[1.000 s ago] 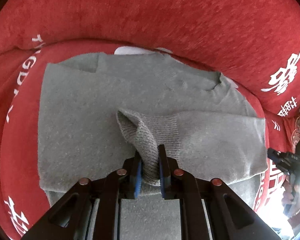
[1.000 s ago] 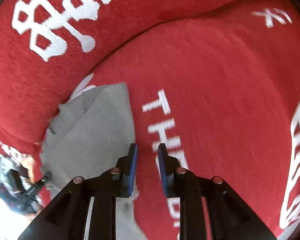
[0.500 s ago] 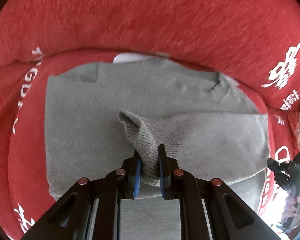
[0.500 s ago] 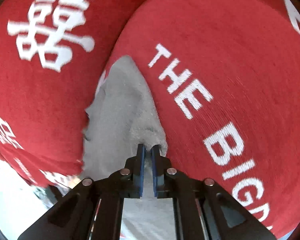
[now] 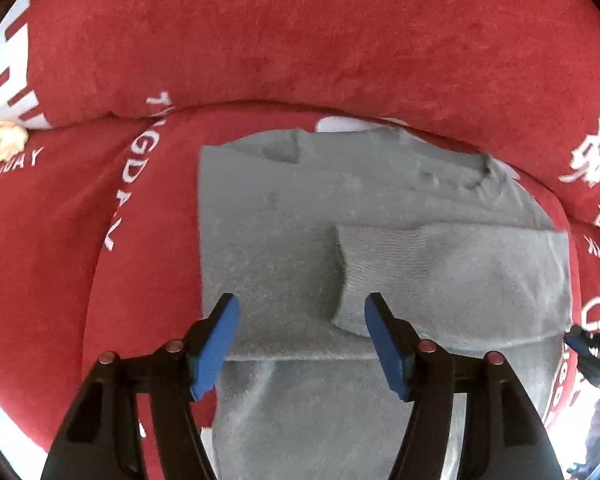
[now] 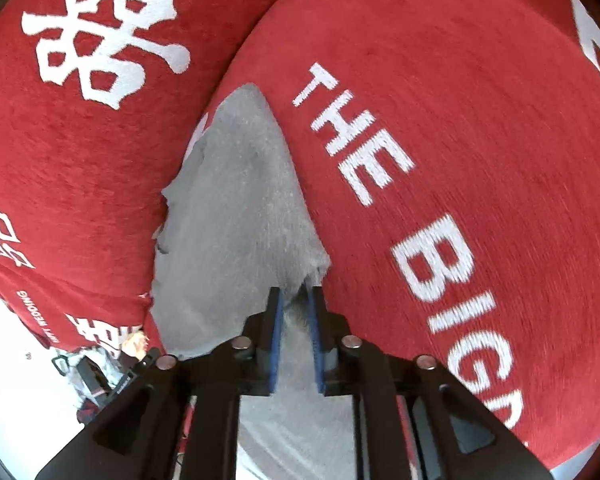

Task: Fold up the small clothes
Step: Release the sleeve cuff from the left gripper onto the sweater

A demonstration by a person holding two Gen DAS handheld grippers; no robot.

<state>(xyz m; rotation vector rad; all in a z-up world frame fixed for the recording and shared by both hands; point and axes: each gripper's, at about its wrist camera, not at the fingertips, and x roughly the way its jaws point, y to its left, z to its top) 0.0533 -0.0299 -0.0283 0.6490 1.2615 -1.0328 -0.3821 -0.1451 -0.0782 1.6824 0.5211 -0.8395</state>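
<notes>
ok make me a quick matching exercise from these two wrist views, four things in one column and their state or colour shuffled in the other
Column one:
1. left gripper
2. right gripper
3. sweater sleeve
4. cushion cover

Column two:
A. red with white lettering
B. shut on an edge of the grey sweater
C. open, nothing between its blue pads
D. lying folded across the sweater body

Pairs: 1-C, 2-B, 3-D, 4-A
</notes>
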